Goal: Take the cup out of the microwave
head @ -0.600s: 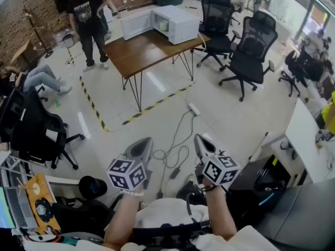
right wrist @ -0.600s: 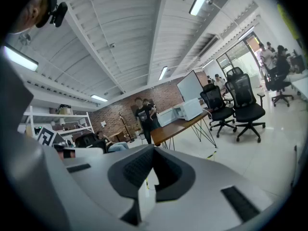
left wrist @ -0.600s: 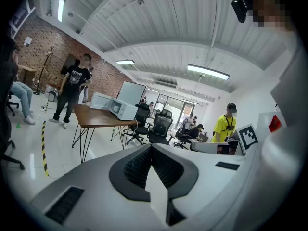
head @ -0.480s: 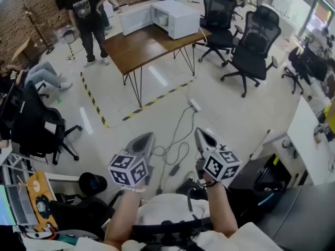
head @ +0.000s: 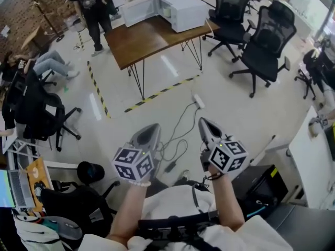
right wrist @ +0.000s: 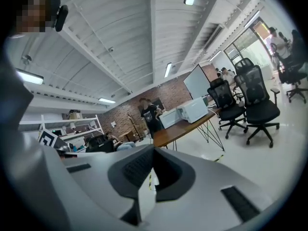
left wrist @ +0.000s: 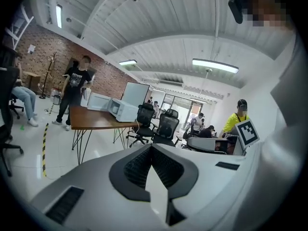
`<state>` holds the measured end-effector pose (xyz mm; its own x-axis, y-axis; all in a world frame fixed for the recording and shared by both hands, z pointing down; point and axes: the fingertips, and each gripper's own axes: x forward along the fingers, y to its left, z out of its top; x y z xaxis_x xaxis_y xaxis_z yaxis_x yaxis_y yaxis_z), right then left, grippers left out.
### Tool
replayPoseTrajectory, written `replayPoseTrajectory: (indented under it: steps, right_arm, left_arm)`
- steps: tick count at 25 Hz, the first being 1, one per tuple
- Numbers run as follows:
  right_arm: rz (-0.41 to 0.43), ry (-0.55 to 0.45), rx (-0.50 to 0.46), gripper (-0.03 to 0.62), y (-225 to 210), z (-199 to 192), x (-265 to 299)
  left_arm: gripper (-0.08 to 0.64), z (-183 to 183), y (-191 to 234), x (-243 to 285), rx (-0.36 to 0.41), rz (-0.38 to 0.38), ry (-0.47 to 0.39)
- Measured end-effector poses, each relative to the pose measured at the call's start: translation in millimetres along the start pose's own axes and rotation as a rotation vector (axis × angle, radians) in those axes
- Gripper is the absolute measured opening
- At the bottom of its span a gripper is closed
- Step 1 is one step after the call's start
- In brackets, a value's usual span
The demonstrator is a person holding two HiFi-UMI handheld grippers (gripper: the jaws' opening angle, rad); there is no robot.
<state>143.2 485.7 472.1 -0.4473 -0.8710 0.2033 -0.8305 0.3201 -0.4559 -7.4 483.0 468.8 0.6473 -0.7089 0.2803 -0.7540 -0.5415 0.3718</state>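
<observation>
The white microwave (head: 183, 8) stands on the far end of a brown table (head: 149, 40) across the room, its door (head: 137, 10) swung open to the left. The cup is too small to make out from here. My left gripper (head: 151, 129) and right gripper (head: 204, 123) are held side by side in front of me, far short of the table, both pointing toward it. Each has its jaws together with nothing between them. The left gripper view shows the microwave (left wrist: 123, 110) beyond the left gripper (left wrist: 151, 146). The right gripper view shows the microwave (right wrist: 195, 109) past the right gripper (right wrist: 154, 150).
A person in black (head: 96, 9) stands at the table's far left corner. Black office chairs (head: 266, 42) sit right of the table, another chair (head: 39, 116) at my left. A power strip (head: 198, 101) with cables and yellow-black floor tape (head: 157, 95) lie between me and the table.
The table and microwave have shifted right and slightly lower in the head view as I move toward them. Both grippers keep their pose, side by side and shut.
</observation>
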Motion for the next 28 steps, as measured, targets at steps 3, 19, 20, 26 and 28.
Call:
replayPoseTrajectory:
  steps: [3, 19, 20, 26, 28]
  right_arm:
    - [0.023, 0.019, 0.009, 0.005, -12, -1, 9]
    - [-0.016, 0.06, 0.034, 0.005, -61, 30, 118]
    - [-0.016, 0.061, 0.027, 0.005, -59, 33, 133]
    - [-0.043, 0.05, 0.005, 0.005, -47, 65, 218]
    - [-0.053, 0.039, 0.006, 0.005, -43, 76, 243]
  left_arm:
    - [0.003, -2, 3, 13, -0.016, 0.026, 0.002]
    - [0.003, 42, 75, 112, -0.042, 0.001, 0.036]
    - [0.003, 49, 87, 120, -0.04, -0.008, 0.038]
    - [0.003, 103, 151, 157, -0.023, -0.062, 0.04]
    - [0.003, 121, 170, 167, -0.012, -0.079, 0.038]
